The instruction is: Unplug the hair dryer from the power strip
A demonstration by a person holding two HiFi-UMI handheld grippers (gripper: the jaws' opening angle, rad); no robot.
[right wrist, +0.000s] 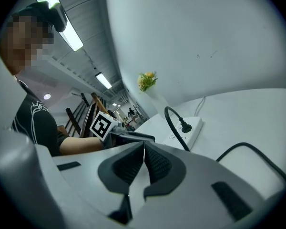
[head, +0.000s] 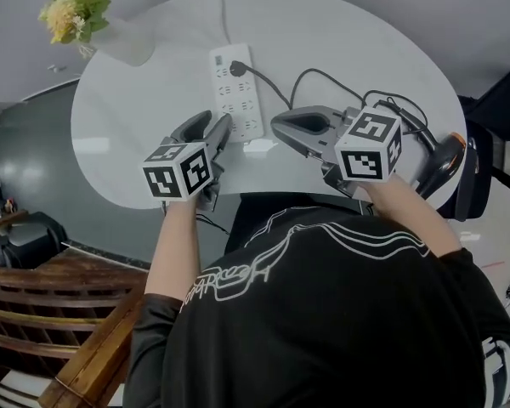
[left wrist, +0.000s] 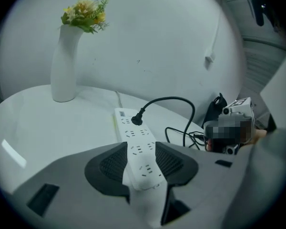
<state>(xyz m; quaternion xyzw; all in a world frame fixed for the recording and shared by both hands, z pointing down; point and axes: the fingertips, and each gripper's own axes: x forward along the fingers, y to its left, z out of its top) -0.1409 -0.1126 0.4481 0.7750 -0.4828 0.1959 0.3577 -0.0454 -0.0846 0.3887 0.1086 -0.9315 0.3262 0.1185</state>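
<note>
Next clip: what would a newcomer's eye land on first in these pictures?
The white power strip at the round table's middle, with one black plug in its far end. The left gripper points at it with open fingers, the strip's near end showing in the gap, while the right gripper is shut. A black-and-orange hair dryer lies at the table's right edge.

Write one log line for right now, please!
left gripper: open, near power strip end | right gripper: shut, empty | plug: in socket | step: unplugging not done
</note>
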